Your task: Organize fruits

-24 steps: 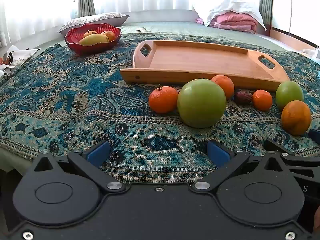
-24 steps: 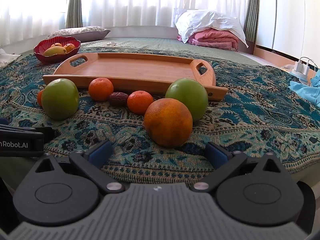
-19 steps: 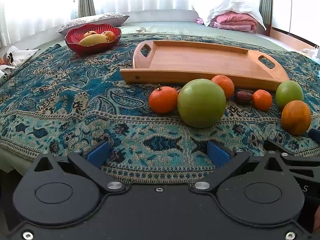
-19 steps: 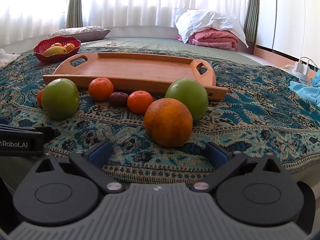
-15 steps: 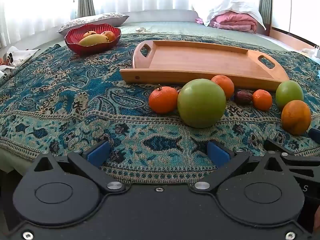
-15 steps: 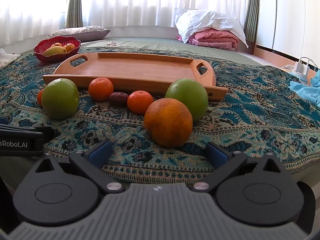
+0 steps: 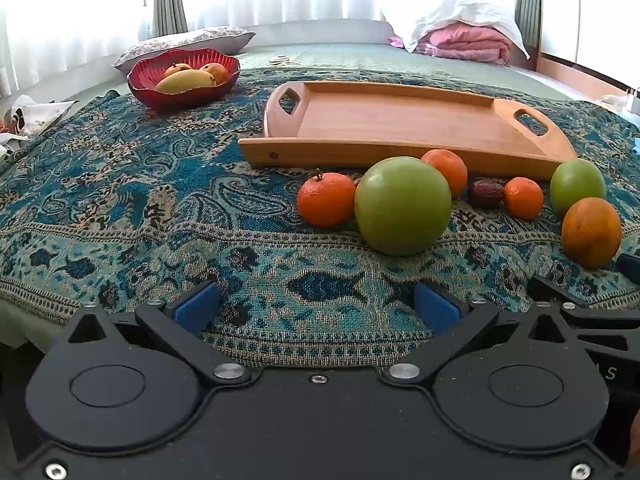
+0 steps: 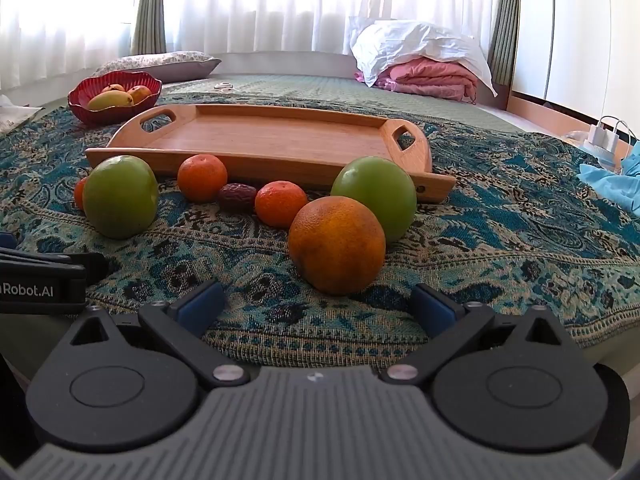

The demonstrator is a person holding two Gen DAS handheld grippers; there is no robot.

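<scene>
Now, left gripper (image 7: 316, 306): spread, holding nothing.
Right gripper (image 8: 318, 306): spread, just short of the orange (image 8: 337, 245).
Tray (image 8: 260, 138): behind the orange; perhaps a date (image 8: 237, 197) between.

Across the bed lies a blue paisley throw (image 8: 500, 216), fish motifs woven along its near border, over a green quilted bedspread (image 8: 320, 84). Far left, a floral pillow (image 7: 188, 40) sits just behind the throw's edge. Far right — a white pillow (image 8: 416, 42) slumped on top of a folded pink blanket (image 8: 432, 76). Behind it all, sheer white curtains (image 8: 280, 4) glowing with daylight, green drapes (image 8: 148, 8) hanging beside them. At the right edge, a white charger (image 8: 604, 134) stands near a crumpled light-blue cloth (image 8: 616, 184). Left edge — printed papers (image 7: 32, 118) lie beside the bed.
</scene>
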